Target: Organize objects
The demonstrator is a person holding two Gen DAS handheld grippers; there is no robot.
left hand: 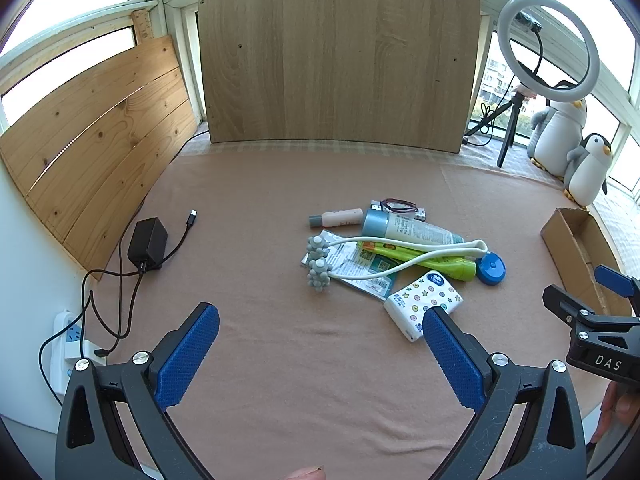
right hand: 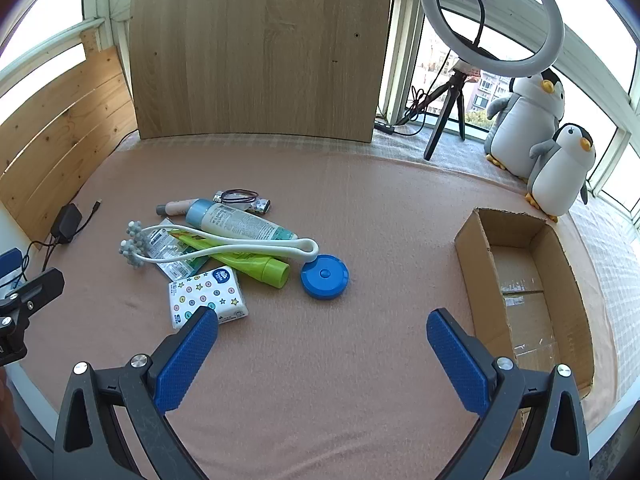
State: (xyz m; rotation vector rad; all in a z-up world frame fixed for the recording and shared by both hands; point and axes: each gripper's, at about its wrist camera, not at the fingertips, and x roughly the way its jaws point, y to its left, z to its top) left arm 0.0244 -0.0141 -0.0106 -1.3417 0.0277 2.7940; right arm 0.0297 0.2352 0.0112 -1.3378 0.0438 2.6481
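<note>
Jumbled toiletries (right hand: 224, 240) lay tangled under a white looped massager (right hand: 224, 242); both wide-open, empty grippers (left hand: 320, 344) (right hand: 322, 346) risked dragging neighbours along.

- The right hand-held gripper (right hand: 322, 322) is seen with its blue pads spread wide, nothing between them.
- A pile of toiletries is seen on the pink surface (right hand: 360, 208): a white massager (right hand: 224, 246), a green tube (right hand: 256, 266), a blue round case (right hand: 325, 277), a tissue pack (right hand: 206, 294).
- An open cardboard box (right hand: 556, 276) is placed to the right.
</note>
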